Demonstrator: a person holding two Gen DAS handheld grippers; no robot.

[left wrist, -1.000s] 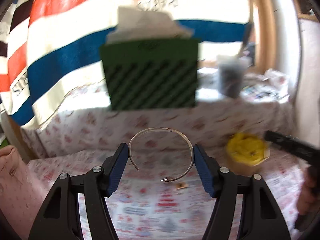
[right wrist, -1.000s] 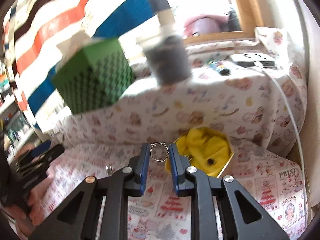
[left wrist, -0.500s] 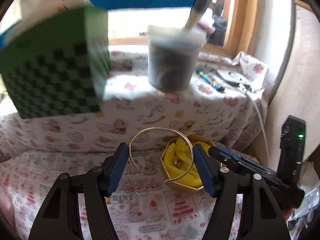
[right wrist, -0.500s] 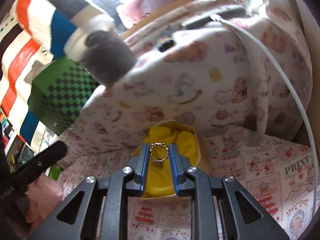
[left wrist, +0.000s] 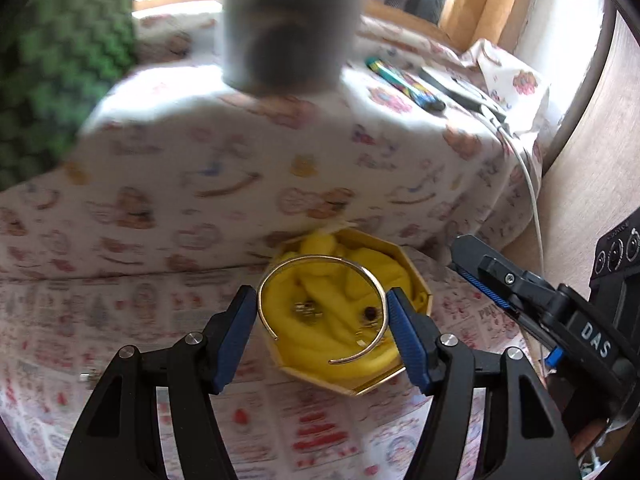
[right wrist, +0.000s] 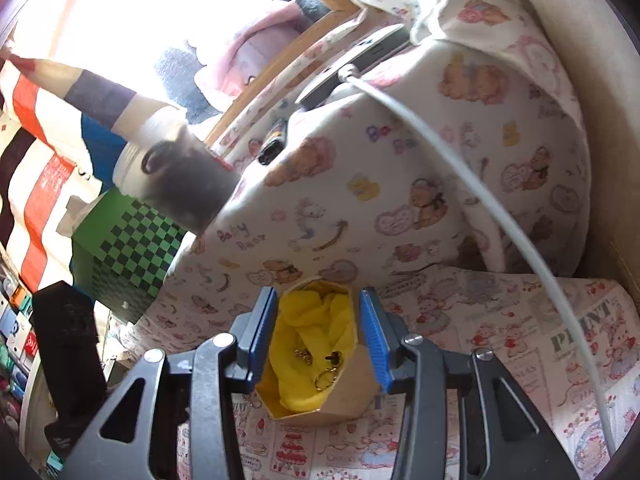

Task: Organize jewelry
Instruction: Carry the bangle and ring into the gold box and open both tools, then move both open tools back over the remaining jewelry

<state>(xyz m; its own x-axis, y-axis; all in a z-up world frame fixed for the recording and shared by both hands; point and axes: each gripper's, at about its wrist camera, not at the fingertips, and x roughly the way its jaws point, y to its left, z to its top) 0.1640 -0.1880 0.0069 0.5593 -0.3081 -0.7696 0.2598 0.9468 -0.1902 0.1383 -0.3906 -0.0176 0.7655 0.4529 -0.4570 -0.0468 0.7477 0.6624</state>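
My left gripper (left wrist: 322,316) is shut on a thin silver open bangle (left wrist: 376,280) and holds it over the octagonal gold box (left wrist: 416,274) lined with yellow cloth. Small jewelry pieces (left wrist: 306,312) lie on the cloth. My right gripper (right wrist: 318,334) is open and empty, its jaws either side of the same box (right wrist: 344,400). A small ring (right wrist: 323,380) and other small pieces lie on the yellow cloth (right wrist: 308,320) below it. The right gripper also shows at the right of the left wrist view (left wrist: 520,284).
A raised ledge covered in printed cloth (left wrist: 240,168) rises behind the box. On it stand a grey cup (left wrist: 284,28) and a green checkered box (right wrist: 128,248). A white cable (right wrist: 500,208) hangs down at the right. A small loose piece (left wrist: 89,376) lies at the left.
The right gripper has opened and its ring now lies in the box. The left gripper has moved down over the box with the bangle still held.
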